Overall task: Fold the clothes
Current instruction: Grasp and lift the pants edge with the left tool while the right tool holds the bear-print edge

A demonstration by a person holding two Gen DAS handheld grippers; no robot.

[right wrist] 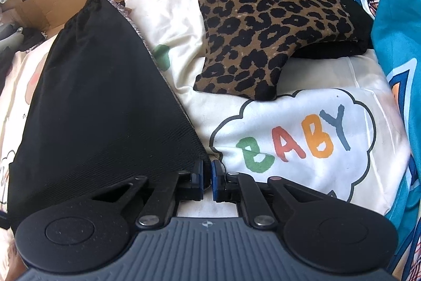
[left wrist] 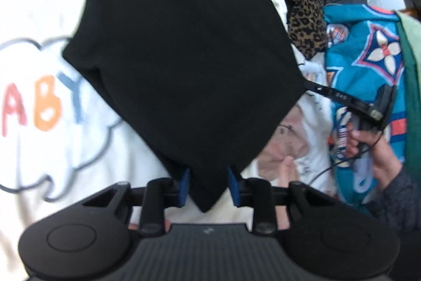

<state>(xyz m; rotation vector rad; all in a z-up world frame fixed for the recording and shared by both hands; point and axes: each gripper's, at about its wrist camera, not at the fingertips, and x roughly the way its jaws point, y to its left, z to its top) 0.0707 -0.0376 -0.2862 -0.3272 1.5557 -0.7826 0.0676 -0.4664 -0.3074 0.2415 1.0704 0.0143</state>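
Black cloth fills both sets of jaws: your left gripper (left wrist: 210,188) pinches a corner of the black garment (left wrist: 184,44), your right gripper (right wrist: 208,177) clamps another edge, lifted over the cream "BABY" bedding (right wrist: 302,170). Mid-fold, likely; next, bring corners together and lay it flat.

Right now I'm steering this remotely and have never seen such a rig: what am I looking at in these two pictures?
A person holds a two-finger gripper in each hand; each picture comes from a camera on one gripper, looking along its fingers. The left gripper has a corner of the black garment between its blue pads. The right gripper is nearly shut at the garment's edge; whether it pinches cloth I cannot tell. Below lie a white BABY print sheet, a folded leopard print piece and a teal printed cloth.
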